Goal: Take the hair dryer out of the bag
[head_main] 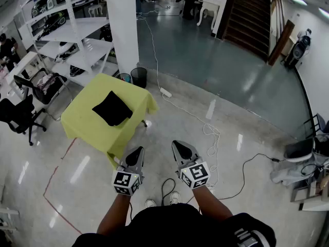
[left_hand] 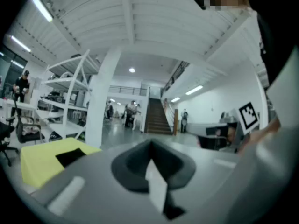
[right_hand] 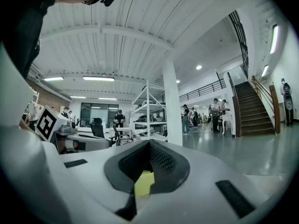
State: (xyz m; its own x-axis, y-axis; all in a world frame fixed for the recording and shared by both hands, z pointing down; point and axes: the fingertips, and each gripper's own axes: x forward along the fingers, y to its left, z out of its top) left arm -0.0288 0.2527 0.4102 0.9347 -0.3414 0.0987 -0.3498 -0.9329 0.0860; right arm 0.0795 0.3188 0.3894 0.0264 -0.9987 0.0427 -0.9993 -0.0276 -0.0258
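Note:
A black bag [head_main: 112, 108] lies flat on a small table under a yellow cloth [head_main: 82, 121], ahead and to the left of me. No hair dryer shows; the bag looks closed. My left gripper [head_main: 137, 153] and right gripper [head_main: 180, 147] are held side by side over the floor, short of the table's near corner, both shut with nothing between the jaws. In the left gripper view the bag [left_hand: 70, 157] and the yellow cloth [left_hand: 39, 162] sit low at the left, beyond the shut left gripper [left_hand: 150, 148]. The right gripper [right_hand: 149, 146] points level toward the hall.
A white pillar [head_main: 123, 24] and white shelves [head_main: 77, 40] stand behind the table, with two black bins [head_main: 139, 77] at the pillar's foot. A black office chair [head_main: 18, 115] is left of the table. A power strip [head_main: 165, 92] and cables trail across the floor to the right.

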